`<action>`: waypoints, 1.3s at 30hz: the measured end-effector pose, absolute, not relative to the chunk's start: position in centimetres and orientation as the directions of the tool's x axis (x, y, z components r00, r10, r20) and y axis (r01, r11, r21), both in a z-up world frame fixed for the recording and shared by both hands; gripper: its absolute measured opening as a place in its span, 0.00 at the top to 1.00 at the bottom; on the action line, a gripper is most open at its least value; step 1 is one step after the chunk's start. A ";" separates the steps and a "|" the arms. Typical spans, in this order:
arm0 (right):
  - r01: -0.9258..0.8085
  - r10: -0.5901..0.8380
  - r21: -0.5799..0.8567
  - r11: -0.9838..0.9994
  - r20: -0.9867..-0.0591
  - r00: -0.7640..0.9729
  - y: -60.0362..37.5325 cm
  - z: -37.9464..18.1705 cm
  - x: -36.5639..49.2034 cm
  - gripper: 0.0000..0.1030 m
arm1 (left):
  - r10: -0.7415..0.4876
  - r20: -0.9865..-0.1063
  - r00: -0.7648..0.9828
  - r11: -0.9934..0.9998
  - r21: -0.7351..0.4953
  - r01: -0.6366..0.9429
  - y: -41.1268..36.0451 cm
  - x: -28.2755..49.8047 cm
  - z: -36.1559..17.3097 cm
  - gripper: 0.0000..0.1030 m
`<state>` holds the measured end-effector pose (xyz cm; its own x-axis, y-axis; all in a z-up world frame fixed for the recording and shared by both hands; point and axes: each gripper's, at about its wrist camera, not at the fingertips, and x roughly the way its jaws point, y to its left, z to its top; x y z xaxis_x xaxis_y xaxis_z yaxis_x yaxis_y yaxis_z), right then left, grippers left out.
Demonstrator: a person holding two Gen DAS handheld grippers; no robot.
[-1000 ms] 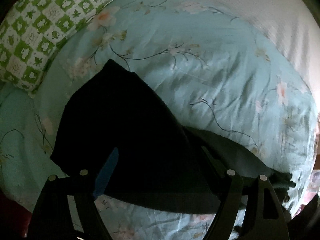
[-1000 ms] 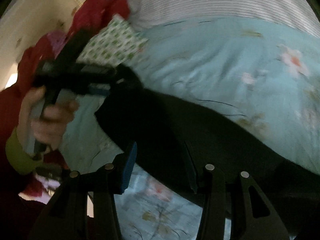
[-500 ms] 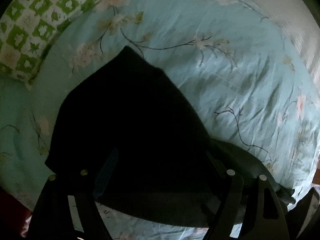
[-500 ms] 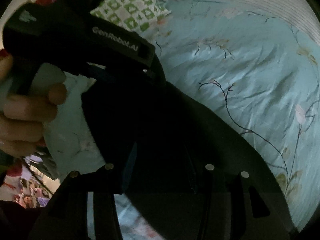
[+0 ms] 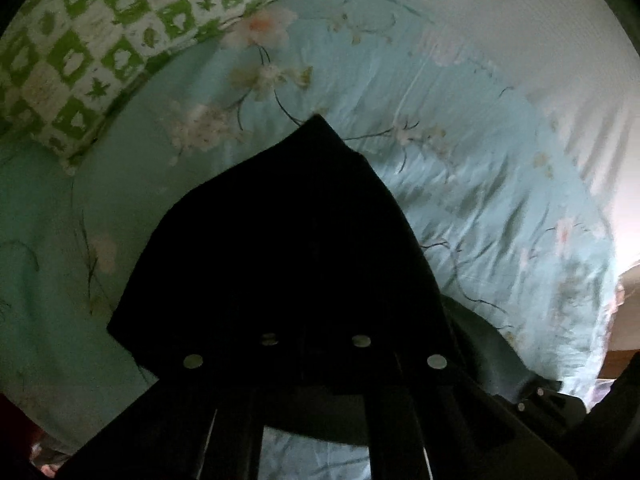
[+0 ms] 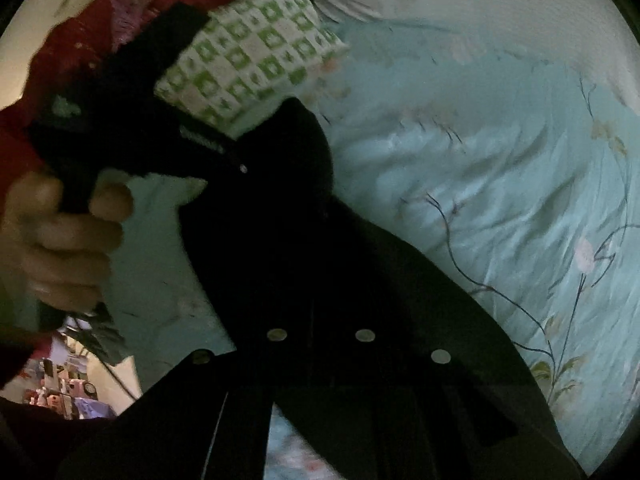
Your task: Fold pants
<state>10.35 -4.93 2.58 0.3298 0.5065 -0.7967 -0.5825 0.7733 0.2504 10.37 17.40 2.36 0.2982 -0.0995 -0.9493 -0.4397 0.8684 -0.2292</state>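
Observation:
Black pants [image 5: 280, 240] lie on a light blue floral bedspread [image 5: 480, 184], narrowing to a point farther away. My left gripper [image 5: 316, 320] is shut on the near edge of the pants. My right gripper [image 6: 320, 316] is shut on the near edge of the pants [image 6: 328, 264] too. In the right wrist view the left gripper's black body [image 6: 132, 136] and the hand holding it [image 6: 56, 248] show at the left, beside the pants. The fingertips are lost against the dark cloth.
A green and white checked pillow [image 5: 92, 52] lies at the far left of the bed; it also shows in the right wrist view [image 6: 248, 64]. White striped bedding [image 5: 520, 28] lies beyond the spread. Red fabric [image 6: 60, 60] and room clutter [image 6: 68, 388] are at the left.
Both grippers were open above the pants; both have now closed on the near edge of the cloth. The views have shifted closer to the pants.

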 end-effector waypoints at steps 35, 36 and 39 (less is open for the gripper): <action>-0.734 0.429 0.098 0.672 -0.859 0.279 1.8 0.1 4.4 0.95 | -0.241 -0.865 0.440 0.816 -0.426 -0.390 19.1 2.9 2.8 0.40; -0.734 0.432 0.099 0.672 -0.858 0.280 1.8 0.0 4.5 0.95 | -0.218 -0.868 0.445 0.836 -0.402 -0.373 18.6 3.8 3.3 0.37; -0.732 0.442 0.108 0.673 -0.853 0.279 1.5 0.1 4.6 0.95 | -0.227 -0.892 0.391 0.860 -0.372 -0.349 17.2 6.4 3.5 0.26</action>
